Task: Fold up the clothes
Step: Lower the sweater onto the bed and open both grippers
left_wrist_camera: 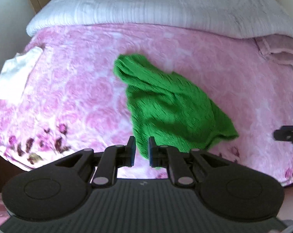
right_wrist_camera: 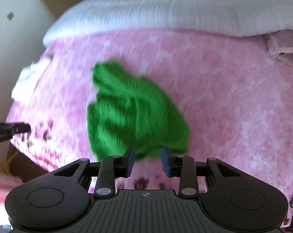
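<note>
A crumpled green knit garment lies in a heap in the middle of a pink flowered bedspread. My left gripper hovers over the garment's near left edge. Its jaws stand a narrow gap apart and nothing is pinched between them. My right gripper hangs over the garment's near edge with its jaws wider apart and empty. The cloth shows behind both gaps, below the fingers. Each gripper shows at the edge of the other's view: the right gripper, the left gripper.
A small white cloth lies near the bed's left edge. A white quilt runs across the far side. A folded pink blanket sits at the far right. A wall and brown furniture stand left of the bed.
</note>
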A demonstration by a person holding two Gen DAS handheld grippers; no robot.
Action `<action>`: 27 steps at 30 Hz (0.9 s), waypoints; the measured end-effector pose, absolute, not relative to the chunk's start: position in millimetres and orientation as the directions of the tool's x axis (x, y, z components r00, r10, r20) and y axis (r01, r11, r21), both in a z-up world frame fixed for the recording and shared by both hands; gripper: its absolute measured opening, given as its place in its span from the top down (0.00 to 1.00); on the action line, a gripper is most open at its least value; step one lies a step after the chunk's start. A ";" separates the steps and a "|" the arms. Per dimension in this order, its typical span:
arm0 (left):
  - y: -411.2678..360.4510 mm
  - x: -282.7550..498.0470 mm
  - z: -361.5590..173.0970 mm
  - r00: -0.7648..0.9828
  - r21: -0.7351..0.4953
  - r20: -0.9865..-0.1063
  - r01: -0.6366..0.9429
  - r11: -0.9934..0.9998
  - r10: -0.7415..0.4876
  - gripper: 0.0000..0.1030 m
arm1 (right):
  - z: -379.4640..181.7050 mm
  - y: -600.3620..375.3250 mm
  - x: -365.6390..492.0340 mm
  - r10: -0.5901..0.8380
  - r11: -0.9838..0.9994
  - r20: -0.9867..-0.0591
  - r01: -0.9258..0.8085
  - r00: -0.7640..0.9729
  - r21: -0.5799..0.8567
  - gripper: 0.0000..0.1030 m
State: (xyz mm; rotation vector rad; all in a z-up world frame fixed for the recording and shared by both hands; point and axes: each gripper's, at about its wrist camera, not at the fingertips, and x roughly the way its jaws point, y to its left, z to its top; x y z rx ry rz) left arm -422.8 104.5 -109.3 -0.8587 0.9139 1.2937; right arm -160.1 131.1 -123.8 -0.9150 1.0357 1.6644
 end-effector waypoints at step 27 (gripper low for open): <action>-55.4 -322.0 -129.2 -0.030 0.072 -0.898 -0.994 0.078 0.439 0.80 | -139.1 -11.7 -115.2 0.292 -0.287 -0.917 -0.940 -0.271 0.186 0.58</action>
